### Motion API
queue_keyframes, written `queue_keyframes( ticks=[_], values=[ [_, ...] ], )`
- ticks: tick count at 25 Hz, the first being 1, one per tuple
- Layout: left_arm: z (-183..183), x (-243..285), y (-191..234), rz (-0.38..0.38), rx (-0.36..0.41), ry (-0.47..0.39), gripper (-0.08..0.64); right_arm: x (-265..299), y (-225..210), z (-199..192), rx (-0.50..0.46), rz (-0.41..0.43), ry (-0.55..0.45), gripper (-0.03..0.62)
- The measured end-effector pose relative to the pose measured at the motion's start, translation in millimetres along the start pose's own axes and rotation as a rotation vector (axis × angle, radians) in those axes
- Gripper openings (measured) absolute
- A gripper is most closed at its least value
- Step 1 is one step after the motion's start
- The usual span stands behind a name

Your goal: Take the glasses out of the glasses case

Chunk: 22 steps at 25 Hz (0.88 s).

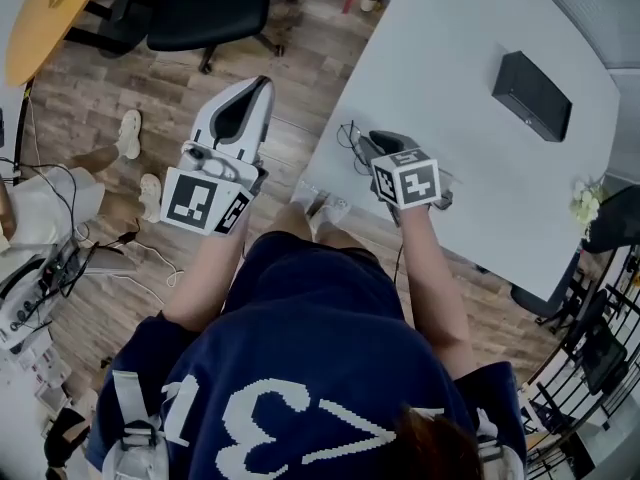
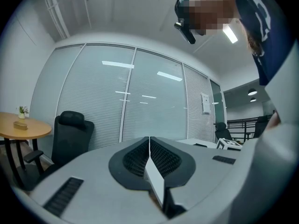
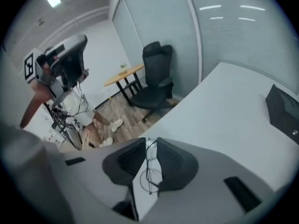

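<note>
Head view first: the right gripper (image 1: 372, 146) is at the near-left corner of the white surface (image 1: 480, 168), with the thin wire-framed glasses (image 1: 350, 140) at its tip. The black rectangular glasses case (image 1: 532, 95) sits well apart, far right. The left gripper (image 1: 248, 98) hangs over the wooden floor (image 1: 300, 78), so a slip at that corner likely means a drop to the boards.

Left gripper view: fingers (image 2: 135, 157) pressed together on nothing, aimed at a glass wall. A black office chair (image 2: 70, 139) and a round wooden table (image 2: 23, 127) stand left, well clear.

Right gripper view: fingers (image 3: 131, 160) pinch the glasses edge-on. That wire looks delicate, and too hard a squeeze could bend it. Bare surface lies ahead, with nothing in the way.
</note>
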State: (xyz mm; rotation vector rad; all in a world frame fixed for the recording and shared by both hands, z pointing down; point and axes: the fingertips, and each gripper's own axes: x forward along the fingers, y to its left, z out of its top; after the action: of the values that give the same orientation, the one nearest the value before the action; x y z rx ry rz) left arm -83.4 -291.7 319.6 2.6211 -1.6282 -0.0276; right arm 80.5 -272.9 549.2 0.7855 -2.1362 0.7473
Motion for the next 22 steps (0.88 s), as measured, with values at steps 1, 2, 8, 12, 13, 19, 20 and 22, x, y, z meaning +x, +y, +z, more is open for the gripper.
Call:
queue_keyframes(
  ticks=[1,2,8,12,13,19,20,22],
  values=[
    [6.8,3.3,-0.6,-0.007,0.007,-0.013,0.020,-14.7,-6.7,16.7,0.012,-0.013,-0.077,0.072],
    [14.2,7.2,-1.1,-0.014,0.014,-0.027,0.020,-32.8,-14.6,36.0,0.017,-0.036,-0.168,0.049],
    [64.9,33.3,-13.4,-0.066,0.060,-0.136,0.020,-180.7,-43.1,140.2,-0.010,-0.207,-0.708,0.029],
    [90.5,46.2,-26.7,-0.106,0.077,-0.198,0.020,-259.9,-44.3,164.5,0.022,-0.287,-0.937,0.027],
    [95.0,47.0,-29.2,-0.112,0.078,-0.205,0.020,-273.4,-42.9,166.2,0.028,-0.304,-0.971,0.026],
    [105.5,51.2,-39.9,-0.144,0.080,-0.213,0.021,-303.0,-37.4,161.6,0.036,-0.334,-1.031,0.026],
    [105.8,53.3,-41.5,-0.148,0.080,-0.211,0.020,-304.8,-38.3,160.6,0.034,-0.340,-1.034,0.026],
    [105.8,56.5,-44.0,-0.154,0.077,-0.206,0.020,-307.3,-39.9,158.5,0.031,-0.349,-1.037,0.026]
  ],
)
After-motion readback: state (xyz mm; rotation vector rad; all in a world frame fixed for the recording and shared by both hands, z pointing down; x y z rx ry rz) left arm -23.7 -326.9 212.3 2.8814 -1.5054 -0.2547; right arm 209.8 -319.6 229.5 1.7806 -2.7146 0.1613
